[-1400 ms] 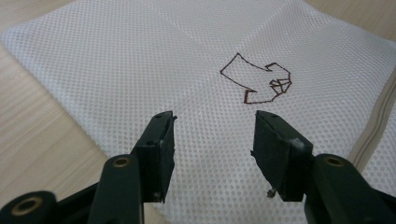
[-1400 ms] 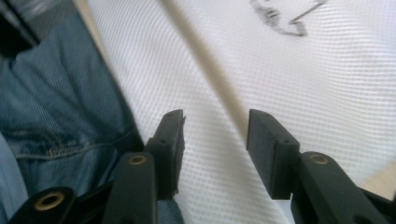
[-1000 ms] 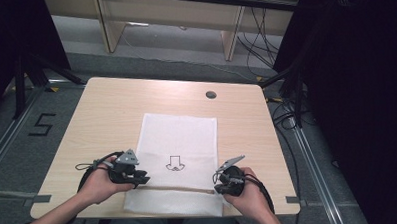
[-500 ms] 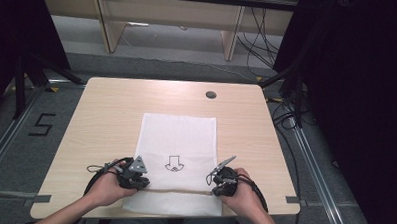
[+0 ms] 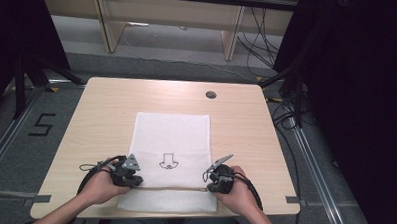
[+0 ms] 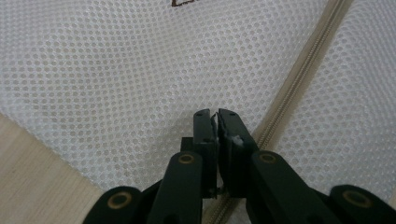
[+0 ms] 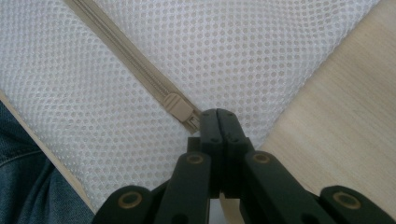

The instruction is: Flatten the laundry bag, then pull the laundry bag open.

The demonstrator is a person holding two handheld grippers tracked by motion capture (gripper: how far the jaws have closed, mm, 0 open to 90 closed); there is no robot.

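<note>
White mesh zip bag (image 5: 171,143) flat on the table

It lies spread lengthwise away from the person, a small dark printed mark (image 5: 168,162) near its middle. A beige zipper (image 7: 135,63) crosses its near end, the slider (image 7: 180,108) sitting close to the bag's right edge.

The right tool (image 7: 218,114) hides whatever its shut tips pinch beside the zipper slider (image 7: 179,108).

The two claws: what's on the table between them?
In the high view, between the left claw and the right claw lies the white mesh bag, with its beige zipper running across.
</note>
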